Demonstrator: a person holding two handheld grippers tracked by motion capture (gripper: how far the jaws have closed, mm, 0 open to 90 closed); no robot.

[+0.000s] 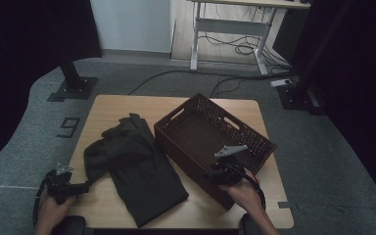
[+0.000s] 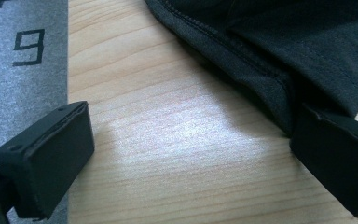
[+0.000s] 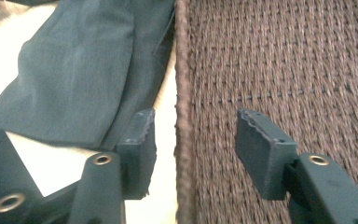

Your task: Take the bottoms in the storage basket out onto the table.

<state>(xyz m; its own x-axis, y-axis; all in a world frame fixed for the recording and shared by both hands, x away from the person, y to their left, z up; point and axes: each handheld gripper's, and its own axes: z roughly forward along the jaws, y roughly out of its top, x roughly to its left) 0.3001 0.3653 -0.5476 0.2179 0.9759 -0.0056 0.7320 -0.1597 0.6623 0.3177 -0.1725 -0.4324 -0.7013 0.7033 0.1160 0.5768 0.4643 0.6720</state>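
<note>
Right gripper [image 3: 196, 140] straddled the basket [image 1: 254, 137] rim at lower right, fingers apart, not clamped. Left gripper [image 2: 186, 154] fingers apart beside the garment [image 1: 137, 171], lower left. Garment lay unpacked on the surface [image 1: 107, 105].

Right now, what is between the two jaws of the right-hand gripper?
The brown basket's near wall rim stands between the open right gripper's jaws, untouched by either pad, in the right gripper view.

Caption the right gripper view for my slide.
Right gripper open, jaws straddling the basket's rim, dark garment alongside.
</note>
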